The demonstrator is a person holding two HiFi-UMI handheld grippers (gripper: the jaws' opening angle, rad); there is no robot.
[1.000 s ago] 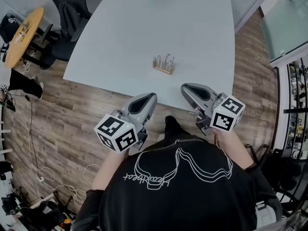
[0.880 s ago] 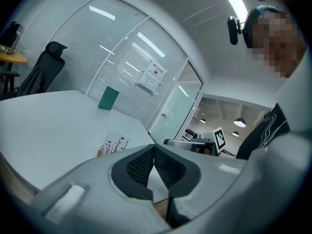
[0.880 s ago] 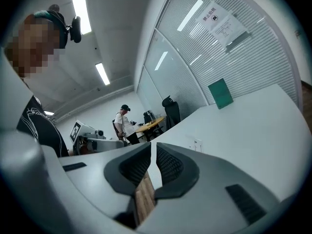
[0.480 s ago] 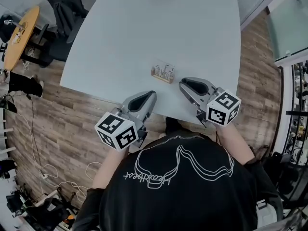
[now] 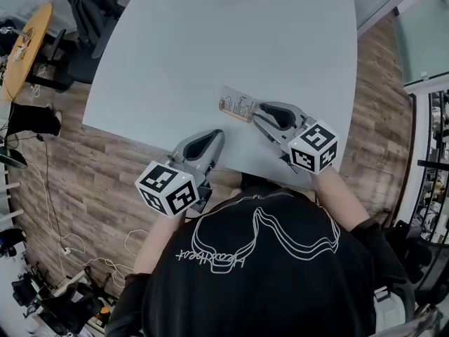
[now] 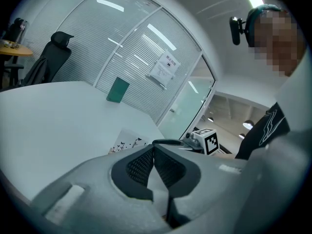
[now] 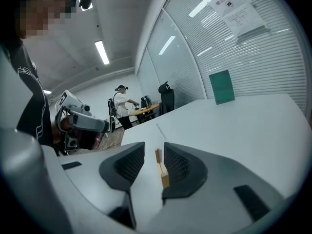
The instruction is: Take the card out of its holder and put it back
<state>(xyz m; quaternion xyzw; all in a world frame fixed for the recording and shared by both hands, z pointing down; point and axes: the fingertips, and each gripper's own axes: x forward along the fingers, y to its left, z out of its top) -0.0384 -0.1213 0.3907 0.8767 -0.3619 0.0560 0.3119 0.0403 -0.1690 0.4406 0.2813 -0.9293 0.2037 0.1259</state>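
A small wooden card holder (image 7: 163, 173) is framed edge-on between the just-opened jaws of the grey right gripper (image 7: 154, 152), perhaps brushed by one; the grey left gripper (image 6: 153, 150) is closed, empty.

A large pale grey table (image 5: 210, 62) with rounded corners stands on a brown wood-plank floor (image 5: 105, 167). Its top is almost bare. Close to the near edge, a little right of the middle, sits a small wooden card holder (image 5: 236, 111), and a white card (image 6: 127, 141) with small dark marks stands upright in it. Far across the table, by the far edge, a flat green block (image 7: 222, 87) stands on end. On the floor to the left are a black chair (image 5: 88, 16) and a small round wooden table (image 5: 27, 41); loose white cables (image 5: 66, 248) trail over the planks nearer in.
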